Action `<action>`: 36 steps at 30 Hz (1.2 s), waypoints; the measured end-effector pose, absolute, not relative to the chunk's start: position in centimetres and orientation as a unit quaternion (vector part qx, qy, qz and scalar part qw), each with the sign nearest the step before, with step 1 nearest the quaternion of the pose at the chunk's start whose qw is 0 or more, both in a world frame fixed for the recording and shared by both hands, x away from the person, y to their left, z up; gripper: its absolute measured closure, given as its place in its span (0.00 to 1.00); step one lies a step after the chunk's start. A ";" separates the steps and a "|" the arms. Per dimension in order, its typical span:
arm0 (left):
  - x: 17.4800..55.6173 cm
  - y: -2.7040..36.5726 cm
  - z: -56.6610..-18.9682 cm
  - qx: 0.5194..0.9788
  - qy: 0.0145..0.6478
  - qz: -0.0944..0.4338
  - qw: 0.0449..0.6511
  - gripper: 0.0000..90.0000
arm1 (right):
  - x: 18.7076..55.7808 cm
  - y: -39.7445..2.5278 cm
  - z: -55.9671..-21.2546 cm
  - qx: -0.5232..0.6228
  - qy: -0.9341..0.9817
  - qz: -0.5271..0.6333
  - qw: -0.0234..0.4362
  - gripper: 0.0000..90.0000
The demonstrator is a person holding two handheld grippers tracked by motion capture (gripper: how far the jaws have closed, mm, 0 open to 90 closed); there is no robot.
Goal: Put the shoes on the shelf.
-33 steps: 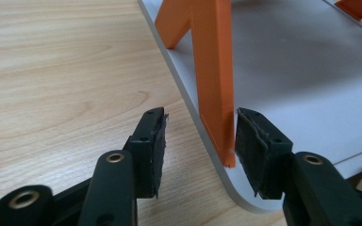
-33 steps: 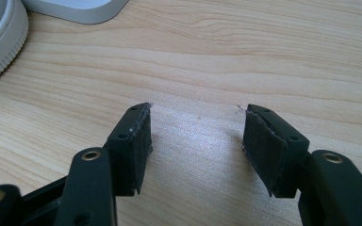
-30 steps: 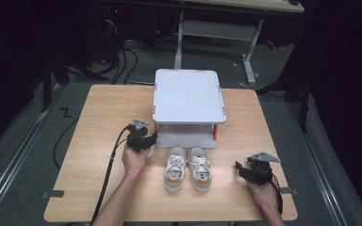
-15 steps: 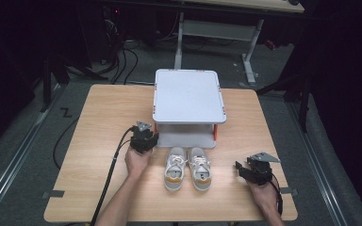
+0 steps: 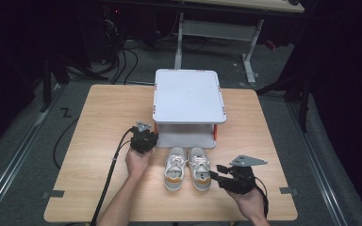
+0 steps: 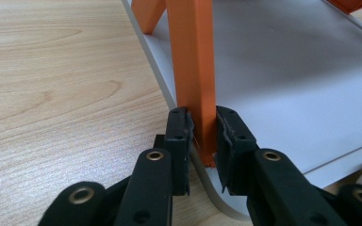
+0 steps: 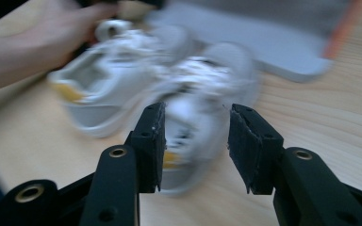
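A grey two-level rack (image 5: 188, 95) with orange legs stands mid-table. My left gripper (image 5: 143, 138) is at its front left corner, shut on the orange leg (image 6: 196, 70), whose foot sits on the grey lower shelf (image 6: 283, 80). A pair of small white shoes (image 5: 187, 166) with tan insoles lies in front of the rack, toes toward it. My right gripper (image 5: 215, 179) is open beside the right shoe's heel. In the blurred right gripper view the right gripper (image 7: 195, 146) has that shoe (image 7: 193, 117) between its open jaws, apart from both pads.
The wooden table (image 5: 99, 117) has bare room to the left and right of the rack. A black cable (image 5: 108, 183) trails from the left gripper toward the front edge. Desk legs and cables stand on the dark floor beyond.
The left gripper moved forward and right to the rack's front left leg and closed on it. The right gripper has barely shifted in the high view.
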State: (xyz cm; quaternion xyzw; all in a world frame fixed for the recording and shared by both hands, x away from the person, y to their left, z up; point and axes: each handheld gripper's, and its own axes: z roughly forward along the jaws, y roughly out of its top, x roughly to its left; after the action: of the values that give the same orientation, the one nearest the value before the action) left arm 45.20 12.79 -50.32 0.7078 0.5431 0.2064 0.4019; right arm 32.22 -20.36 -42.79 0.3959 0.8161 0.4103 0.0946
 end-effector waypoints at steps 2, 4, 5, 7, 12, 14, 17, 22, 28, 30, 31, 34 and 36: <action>45.2 12.8 -50.3 0.707 0.543 0.207 0.403 0.84 | 32.0 -19.1 -42.7 0.385 0.826 0.404 0.086 0.63; 45.2 12.7 -50.3 0.706 0.544 0.208 0.404 0.84 | 32.1 -18.0 -42.9 0.382 0.831 0.393 0.088 0.63; 45.2 12.7 -50.3 0.706 0.544 0.208 0.403 0.84 | 32.3 -17.6 -43.1 0.387 0.832 0.390 0.082 0.63; 45.2 12.7 -50.3 0.706 0.544 0.209 0.403 0.84 | 32.8 -17.0 -43.4 0.394 0.830 0.388 0.073 0.62; 45.2 12.8 -50.3 0.710 0.541 0.209 0.399 0.84 | 33.7 -15.7 -44.0 0.417 0.829 0.366 0.069 0.53; 45.2 12.8 -50.3 0.710 0.541 0.209 0.399 0.84 | 33.9 -15.3 -44.3 0.427 0.827 0.360 0.064 0.49; 45.2 12.7 -50.3 0.708 0.542 0.209 0.401 0.84 | 34.1 -14.8 -44.5 0.439 0.821 0.361 0.052 0.41; 45.2 12.7 -50.3 0.706 0.543 0.211 0.402 0.84 | 34.1 -14.0 -44.2 0.455 0.811 0.364 0.054 0.32; 45.2 12.6 -50.3 0.704 0.545 0.211 0.404 0.84 | 34.3 -12.8 -43.8 0.460 0.810 0.358 0.063 0.32; 45.2 12.6 -50.3 0.705 0.543 0.213 0.403 0.84 | 34.3 -12.4 -43.6 0.461 0.812 0.350 0.069 0.32; 45.2 12.6 -50.3 0.705 0.543 0.213 0.402 0.84 | 34.3 -12.2 -43.6 0.461 0.815 0.344 0.074 0.33; 45.2 12.6 -50.3 0.706 0.542 0.215 0.401 0.84 | 34.2 -11.5 -43.5 0.460 0.819 0.329 0.096 0.35; 45.2 12.6 -50.3 0.706 0.543 0.215 0.401 0.84 | 34.0 -11.0 -43.6 0.461 0.820 0.322 0.108 0.36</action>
State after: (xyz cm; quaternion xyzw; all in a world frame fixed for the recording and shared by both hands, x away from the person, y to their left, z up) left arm 45.15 12.55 -50.33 0.7061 0.5428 0.2151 0.4007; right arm 34.02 -11.03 -43.58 0.4614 0.8195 0.3222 0.1083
